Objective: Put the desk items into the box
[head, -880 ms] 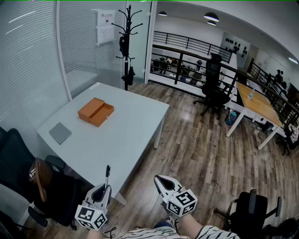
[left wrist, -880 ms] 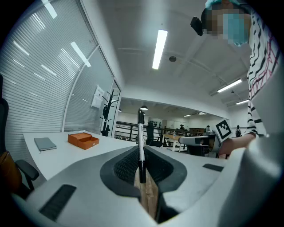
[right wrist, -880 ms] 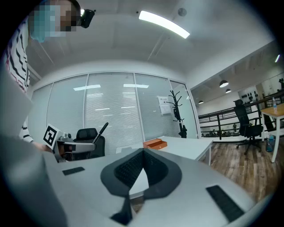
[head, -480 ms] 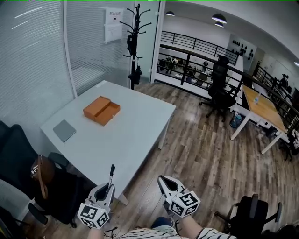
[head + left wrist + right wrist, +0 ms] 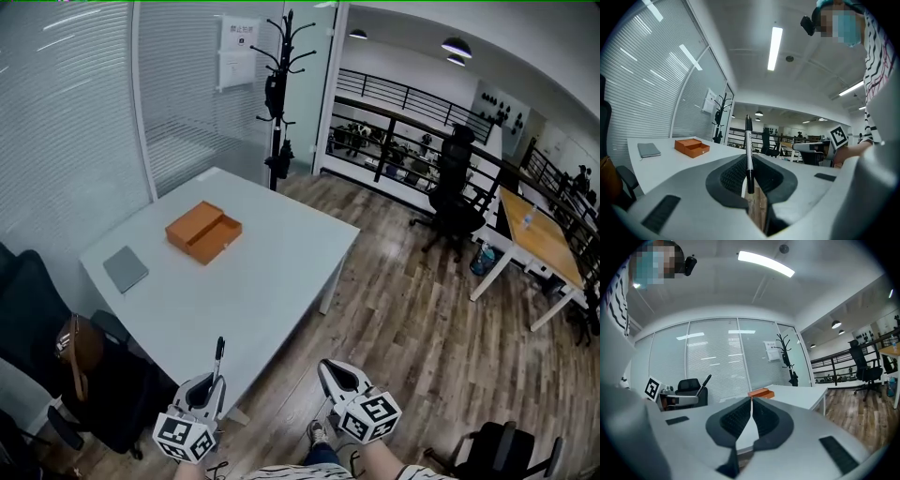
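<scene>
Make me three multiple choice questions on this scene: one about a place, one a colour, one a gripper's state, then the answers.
1. Where does the grey notebook lie? A) on the table, left of the box B) inside the box C) on the floor
2. What colour is the box? A) blue B) orange C) black
3. What is the left gripper doing? A) open, empty B) shut on a pen C) shut on the notebook
Answers: 1 A, it lies on the table apart from the box; 2 B, plainly orange; 3 B, its jaws clamp the upright pen.
</scene>
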A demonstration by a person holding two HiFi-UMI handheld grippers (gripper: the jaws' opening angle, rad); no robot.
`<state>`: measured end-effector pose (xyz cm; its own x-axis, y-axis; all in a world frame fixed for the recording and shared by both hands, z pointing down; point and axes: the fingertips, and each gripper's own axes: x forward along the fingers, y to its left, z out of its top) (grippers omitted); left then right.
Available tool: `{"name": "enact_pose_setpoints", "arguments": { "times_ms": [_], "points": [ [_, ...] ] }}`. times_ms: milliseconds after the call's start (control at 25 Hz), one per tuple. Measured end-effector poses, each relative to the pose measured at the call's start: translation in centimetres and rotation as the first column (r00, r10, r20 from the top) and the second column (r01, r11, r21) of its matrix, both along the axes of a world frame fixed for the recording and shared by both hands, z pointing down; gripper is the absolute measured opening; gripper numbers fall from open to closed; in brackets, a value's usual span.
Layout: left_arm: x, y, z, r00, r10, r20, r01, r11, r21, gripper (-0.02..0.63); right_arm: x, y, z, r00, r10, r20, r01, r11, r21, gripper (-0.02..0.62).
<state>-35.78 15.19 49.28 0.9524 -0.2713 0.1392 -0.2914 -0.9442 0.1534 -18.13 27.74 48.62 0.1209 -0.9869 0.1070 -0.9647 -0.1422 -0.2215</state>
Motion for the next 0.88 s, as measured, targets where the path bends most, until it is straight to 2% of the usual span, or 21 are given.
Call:
{"name": "enact_pose_setpoints", "arguments": {
  "times_ms": [520, 720, 880],
  "points": [
    [13.5, -0.7, -0.5, 0.985, -0.171, -0.004, 0.171, 0.985, -0.011, 0.052, 13.8, -2.8, 0.2, 0.981, -0.193, 0.023, 0.193, 0.981, -0.014, 0.026],
    [16.9, -0.1, -0.1, 0.972, -0.233, -0.002, 0.233, 0.972, -0.017, 0.052, 17.7, -2.9, 1.2, 0.969, -0.246, 0.036, 0.247, 0.969, -0.025, 0.027],
    [18.8, 0.1, 0.3, 0.971, -0.240, 0.014, 0.240, 0.971, -0.018, 0.052, 19.7, -3.7, 1.7, 0.964, -0.264, 0.042, 0.265, 0.964, -0.028, 0.026]
  ]
}}
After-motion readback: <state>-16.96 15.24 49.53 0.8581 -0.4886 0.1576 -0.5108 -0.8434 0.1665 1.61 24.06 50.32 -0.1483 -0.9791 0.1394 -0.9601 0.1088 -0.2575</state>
